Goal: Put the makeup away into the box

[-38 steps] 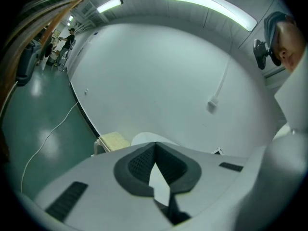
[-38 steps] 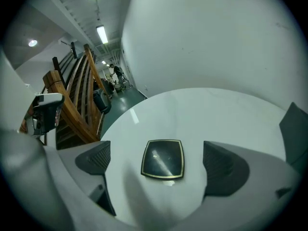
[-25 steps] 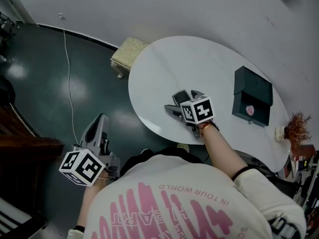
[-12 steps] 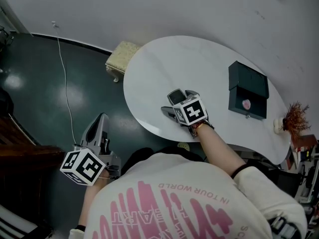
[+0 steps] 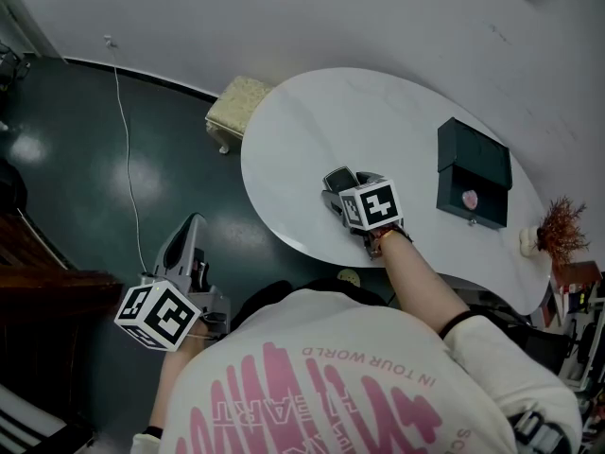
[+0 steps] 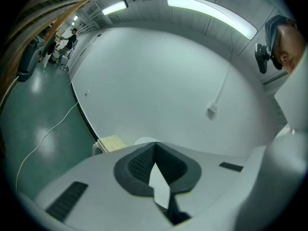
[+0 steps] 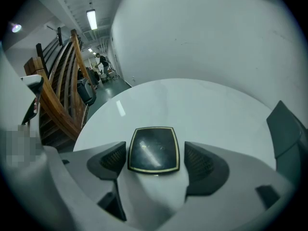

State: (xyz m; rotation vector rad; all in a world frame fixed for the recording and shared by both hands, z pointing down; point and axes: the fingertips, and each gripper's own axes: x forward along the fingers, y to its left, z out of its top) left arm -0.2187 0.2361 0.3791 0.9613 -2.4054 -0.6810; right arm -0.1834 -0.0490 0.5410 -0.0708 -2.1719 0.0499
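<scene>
White oval table [image 5: 312,130] dead centre, pale wall [image 5: 284,17] behind, dark green floor [image 5: 85,178] sweeping off to the left. Up at the table's far right end: dark box [image 5: 473,173], lid tipped up, pink item [image 5: 469,199] lying inside. Well apart from it, close to the table's near edge: black compact [image 5: 340,178] with a thin gold rim, flat on the white top.

Straight onto that compact [image 7: 153,149] now with the right gripper [image 5: 336,195], tilted steeply down. Has just been closing its jaws, compact square between them. No clamp to call, though. Pad [image 7: 115,159] on the view's left right up against the compact's edge, maybe brushing it; opposite pad [image 7: 198,161] holding off, a sliver of white table between it and the gold rim. So: straddling, not squeezing. Compact resting on the table, outside the box.

Over to the left gripper [image 5: 192,239]: low beside the person, off the table, out above the floor, aimed roughly level at the wall. Jaws clenched tip to tip in its own view [image 6: 155,150], nothing caught between them.

Around the edges: cushioned stool [image 5: 243,105] just beside the table's left end, thin white cable [image 5: 128,149] trailing down the floor, dried plant [image 5: 560,230] near the box, wooden stair rail [image 7: 57,95] curving away at the right gripper view's left.
</scene>
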